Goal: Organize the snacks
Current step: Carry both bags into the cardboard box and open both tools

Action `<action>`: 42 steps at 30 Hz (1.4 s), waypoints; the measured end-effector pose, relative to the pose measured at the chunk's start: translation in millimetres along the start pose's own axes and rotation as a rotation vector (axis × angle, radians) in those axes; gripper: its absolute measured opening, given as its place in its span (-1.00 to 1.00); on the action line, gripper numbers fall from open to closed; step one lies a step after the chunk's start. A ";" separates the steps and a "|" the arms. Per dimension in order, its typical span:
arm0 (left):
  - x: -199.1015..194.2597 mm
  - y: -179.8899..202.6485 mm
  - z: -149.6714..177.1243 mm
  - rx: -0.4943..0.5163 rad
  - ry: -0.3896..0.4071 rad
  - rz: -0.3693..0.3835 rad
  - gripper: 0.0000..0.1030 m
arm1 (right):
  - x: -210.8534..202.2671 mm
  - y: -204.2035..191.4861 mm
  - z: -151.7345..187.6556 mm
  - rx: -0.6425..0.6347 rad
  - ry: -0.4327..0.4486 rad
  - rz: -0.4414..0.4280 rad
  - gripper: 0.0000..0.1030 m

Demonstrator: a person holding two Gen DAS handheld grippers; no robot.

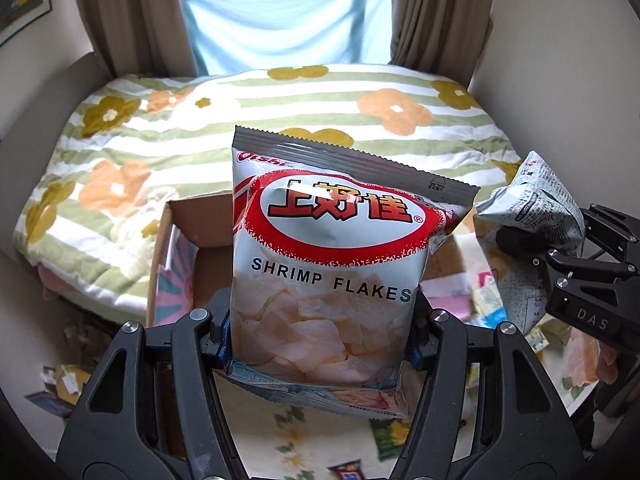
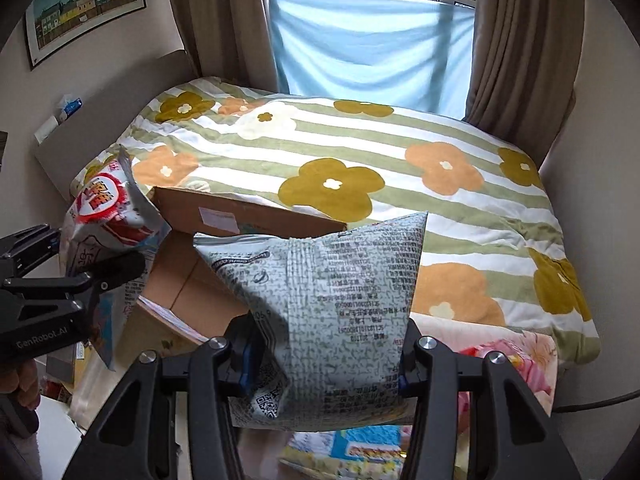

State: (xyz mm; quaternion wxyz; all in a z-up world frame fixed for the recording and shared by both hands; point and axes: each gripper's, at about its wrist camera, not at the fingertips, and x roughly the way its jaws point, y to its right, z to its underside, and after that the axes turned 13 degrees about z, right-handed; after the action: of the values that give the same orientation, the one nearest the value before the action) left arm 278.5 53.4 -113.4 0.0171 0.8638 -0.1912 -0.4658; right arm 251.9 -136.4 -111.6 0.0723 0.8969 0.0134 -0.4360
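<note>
My left gripper (image 1: 320,340) is shut on a silver and red Shrimp Flakes bag (image 1: 332,264), held upright above the open cardboard box (image 1: 176,240). My right gripper (image 2: 324,360) is shut on a second snack bag (image 2: 332,300), its printed grey back facing the camera, held just right of the box (image 2: 240,216). The right gripper and its bag (image 1: 532,216) show at the right edge of the left wrist view. The left gripper and the Shrimp Flakes bag (image 2: 108,216) show at the left of the right wrist view.
A bed with a green-striped flowered blanket (image 2: 360,160) fills the space behind the box. Several loose snack packets (image 1: 488,300) lie on a floral cloth below the grippers. Curtains and a window stand at the back. A framed picture (image 2: 84,4) hangs on the left wall.
</note>
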 end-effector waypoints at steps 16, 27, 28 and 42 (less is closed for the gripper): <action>72.3 -63.1 -25.7 0.017 -0.120 0.002 0.99 | 61.0 -44.6 -35.5 0.098 -0.145 0.032 -0.11; 55.2 -63.7 9.0 -0.002 -0.140 -0.052 0.99 | 72.3 -50.8 -34.7 0.093 -0.176 -0.003 -0.10; 52.2 -63.4 10.2 -0.002 -0.135 -0.054 0.99 | 73.7 -51.4 -38.3 0.102 -0.179 -0.024 -0.10; 13.1 -59.6 32.7 0.027 -0.089 -0.151 0.99 | 79.8 -55.1 -28.0 0.155 -0.173 -0.048 0.99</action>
State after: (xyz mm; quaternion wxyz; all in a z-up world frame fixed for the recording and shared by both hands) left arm 277.2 108.9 -154.8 -0.0380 0.8545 -0.1323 -0.5010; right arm 318.3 -81.0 -163.6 -0.0067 0.8582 -0.0050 -0.5132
